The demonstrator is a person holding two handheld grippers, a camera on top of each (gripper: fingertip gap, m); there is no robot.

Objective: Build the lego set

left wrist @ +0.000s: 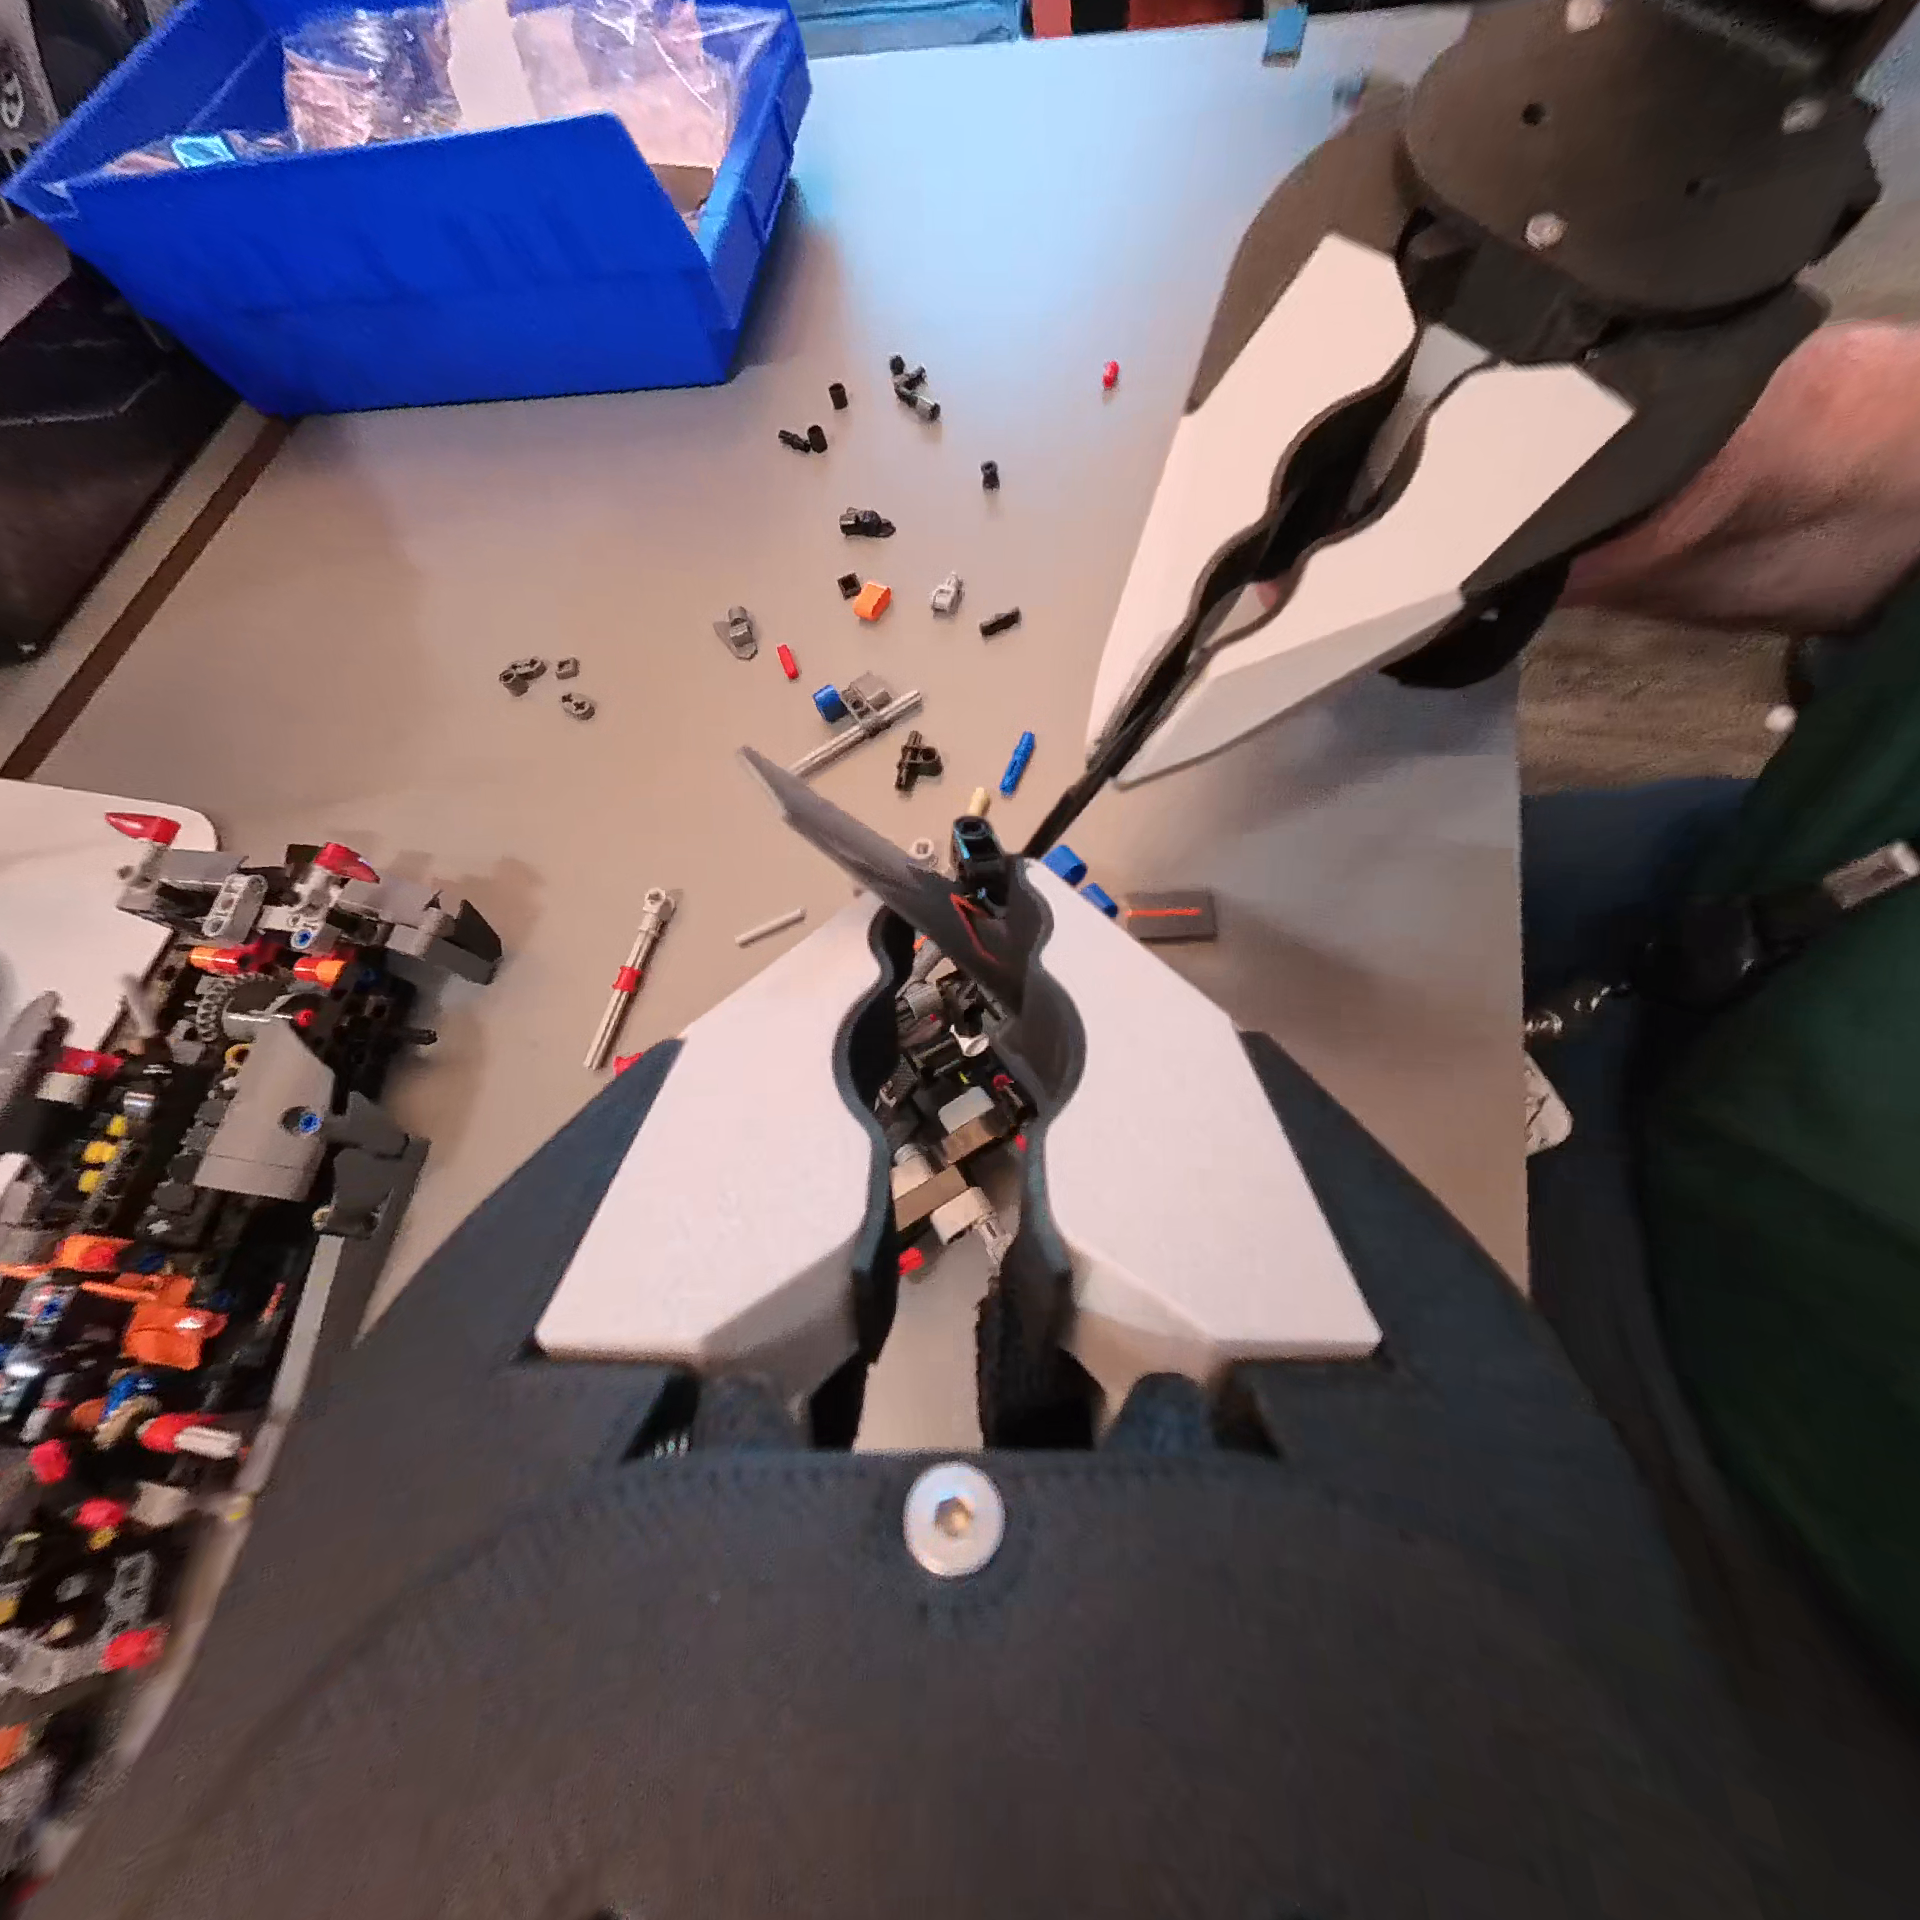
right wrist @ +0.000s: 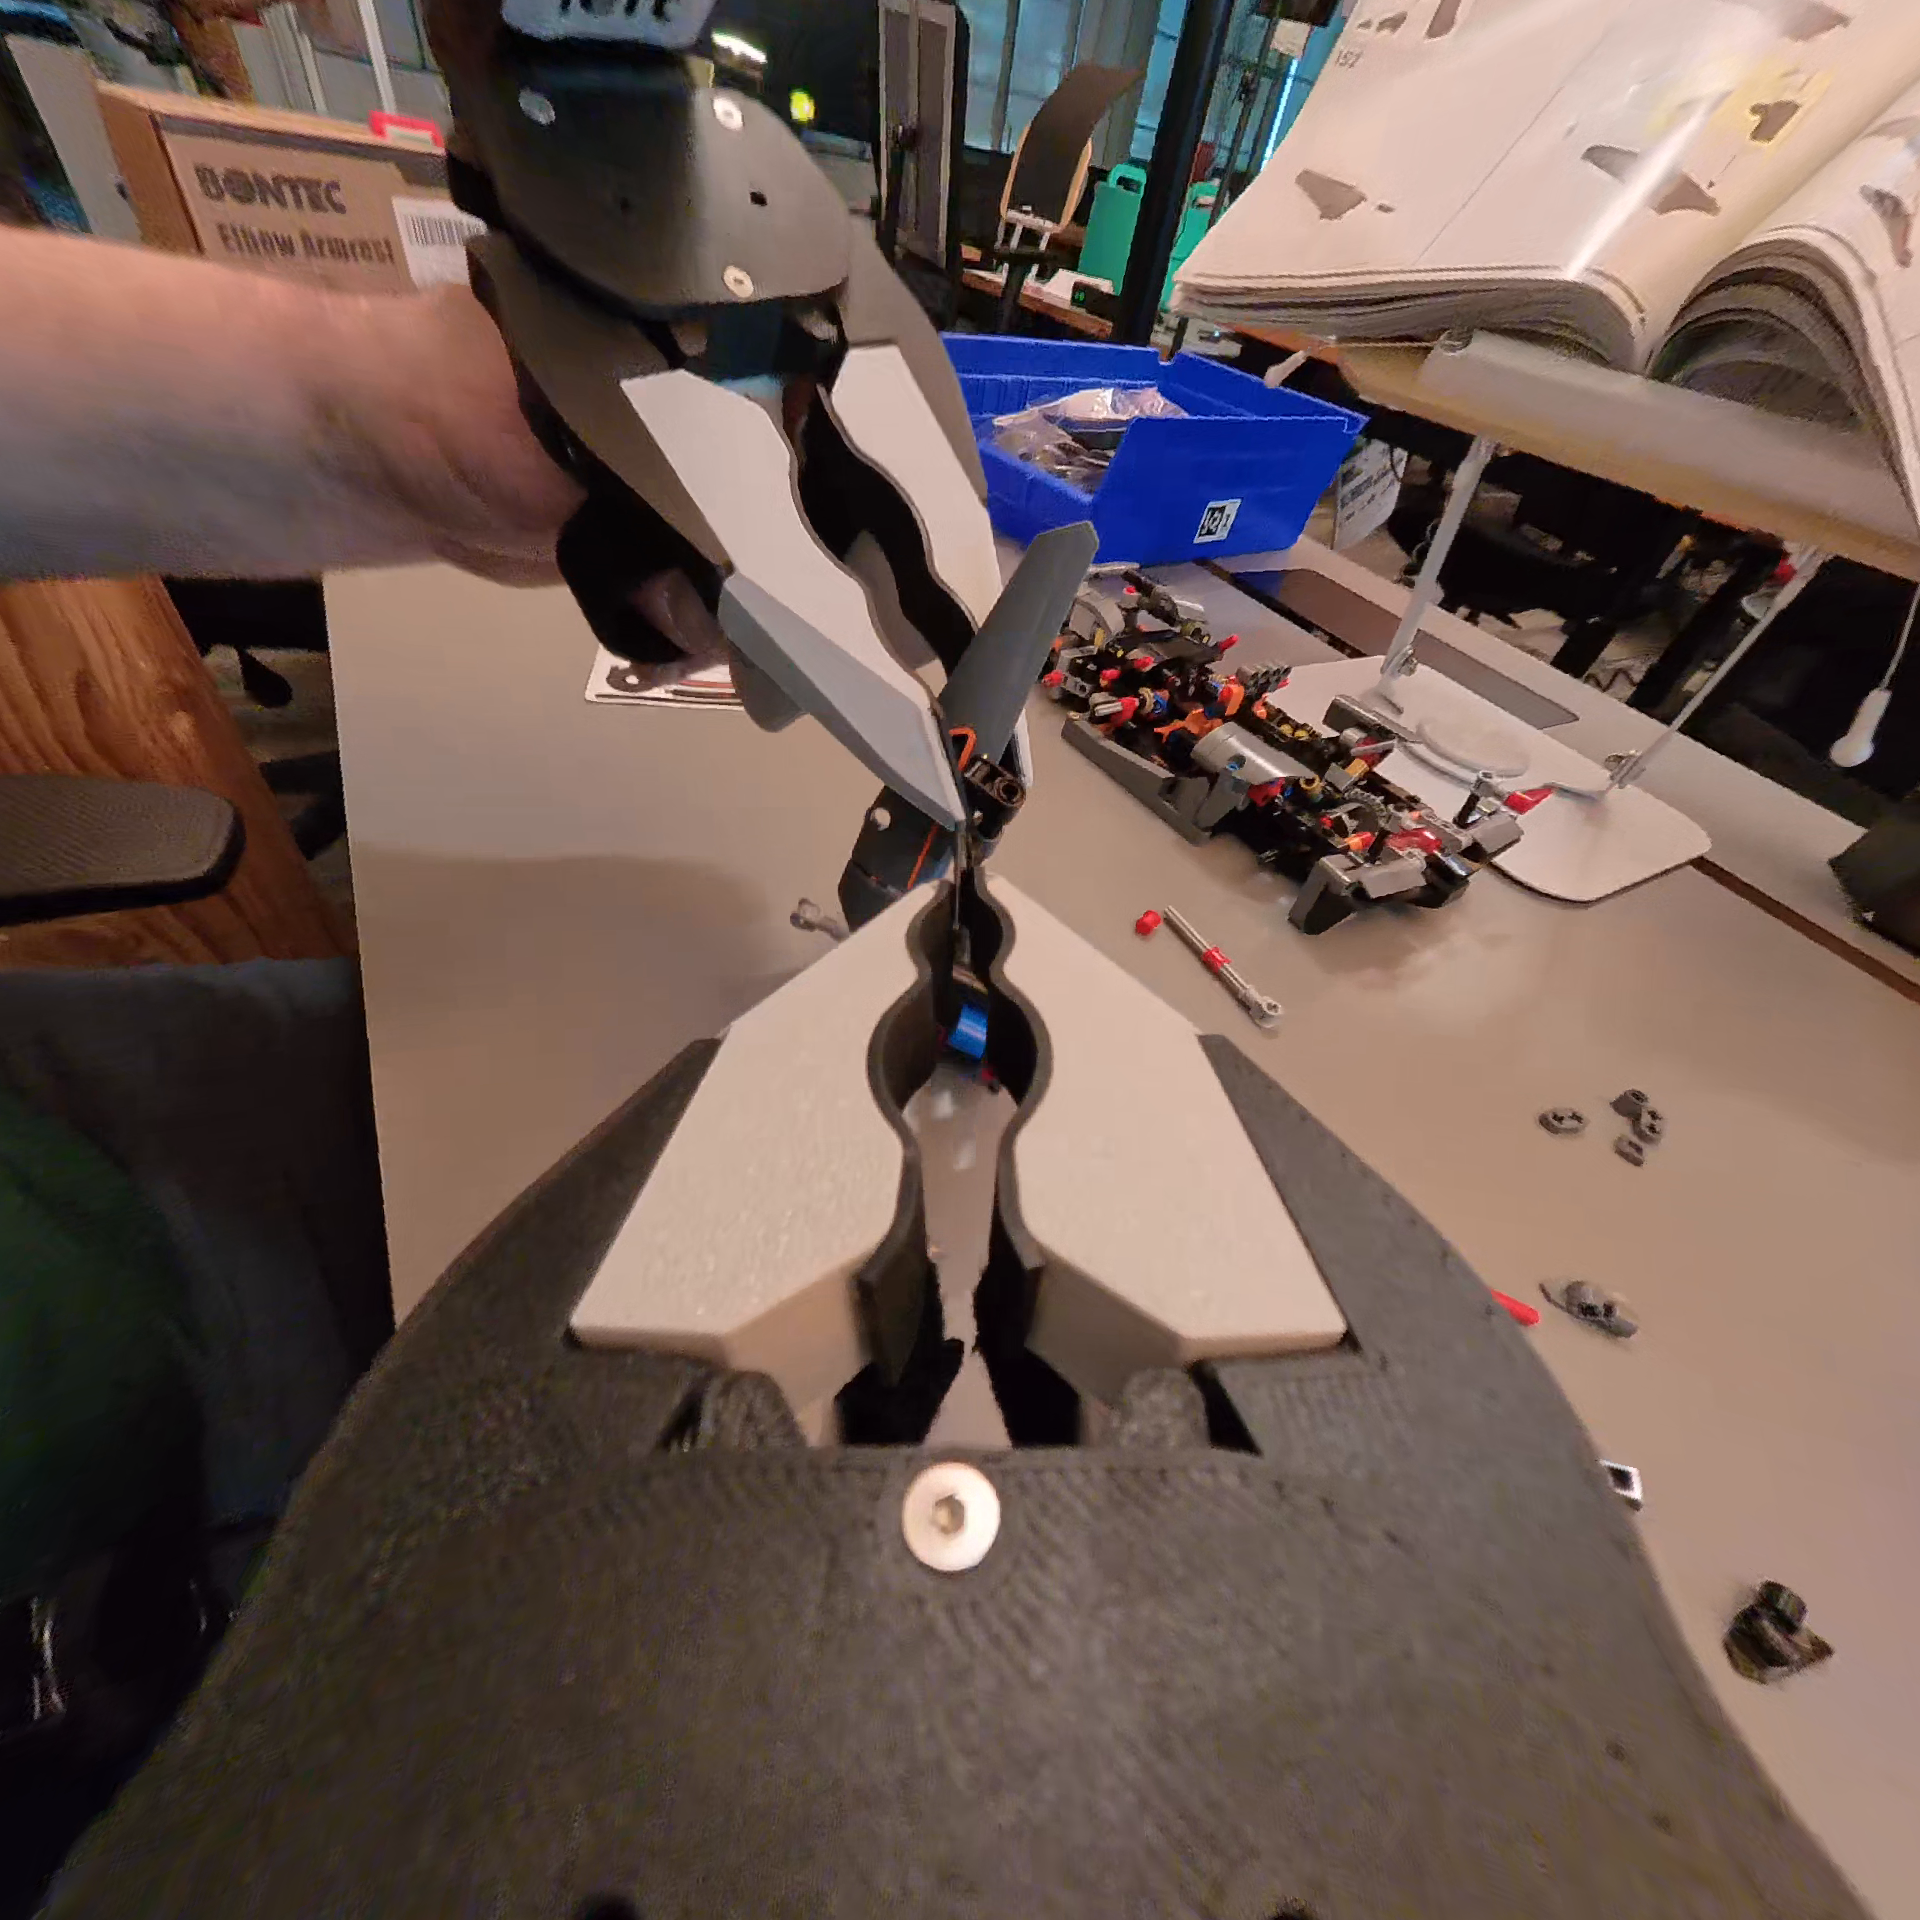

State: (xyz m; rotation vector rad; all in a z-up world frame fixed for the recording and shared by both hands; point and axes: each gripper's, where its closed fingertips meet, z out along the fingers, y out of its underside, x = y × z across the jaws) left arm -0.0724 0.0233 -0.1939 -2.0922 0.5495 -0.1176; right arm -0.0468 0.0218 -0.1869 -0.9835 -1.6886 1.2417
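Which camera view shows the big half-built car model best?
The right wrist view: the car model lies whole and sharp on the table. In the left wrist view it is cut off at the left edge and blurred.

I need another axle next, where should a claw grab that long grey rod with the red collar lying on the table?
Grip the grey rod from above, fingers across its bare shaft just past the red collar. It lies flat and clear of other parts.
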